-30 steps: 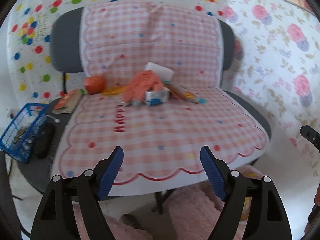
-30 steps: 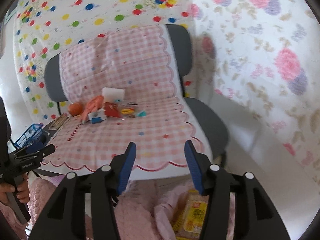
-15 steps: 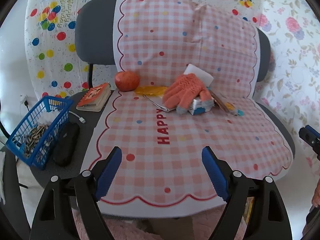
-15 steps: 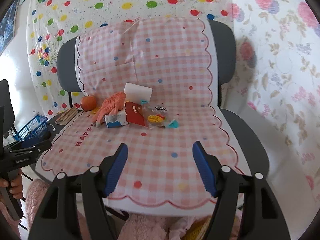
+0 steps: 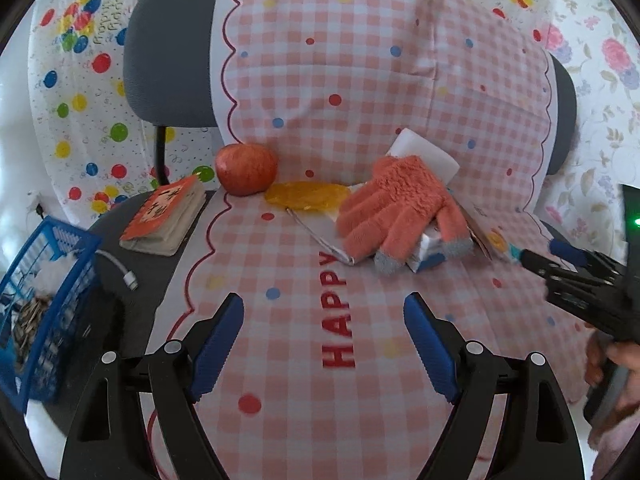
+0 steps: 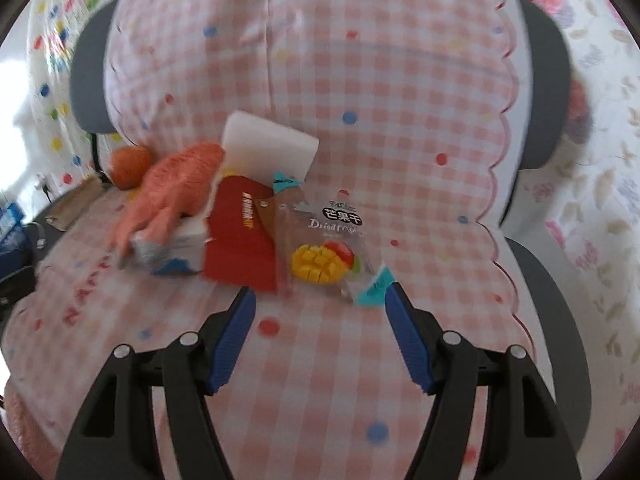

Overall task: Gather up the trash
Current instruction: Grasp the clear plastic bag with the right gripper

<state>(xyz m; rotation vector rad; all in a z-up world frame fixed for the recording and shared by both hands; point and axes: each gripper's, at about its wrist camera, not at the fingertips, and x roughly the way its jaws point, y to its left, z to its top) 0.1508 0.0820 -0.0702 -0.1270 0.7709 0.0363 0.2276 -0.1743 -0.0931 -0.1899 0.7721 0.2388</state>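
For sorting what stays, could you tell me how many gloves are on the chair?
1. The orange glove lies over a small white carton mid-seat, in front of the white block. A second could be hidden beneath.

We take this for a room in a home, a grey fabric office chair [image 5: 168, 76] draped with a pink gingham party cloth [image 5: 360, 80], balloon-print plastic sheet [image 5: 76, 80] and floral-print sheet [image 6: 600, 200] as backdrop, red apple [image 5: 246, 168], fuzzy orange glove [image 5: 396, 208], blue plastic basket [image 5: 44, 280].

left wrist: angled down, chair seat [image 5: 280, 380] | right wrist: closer | shared: glove [image 5: 396, 208]
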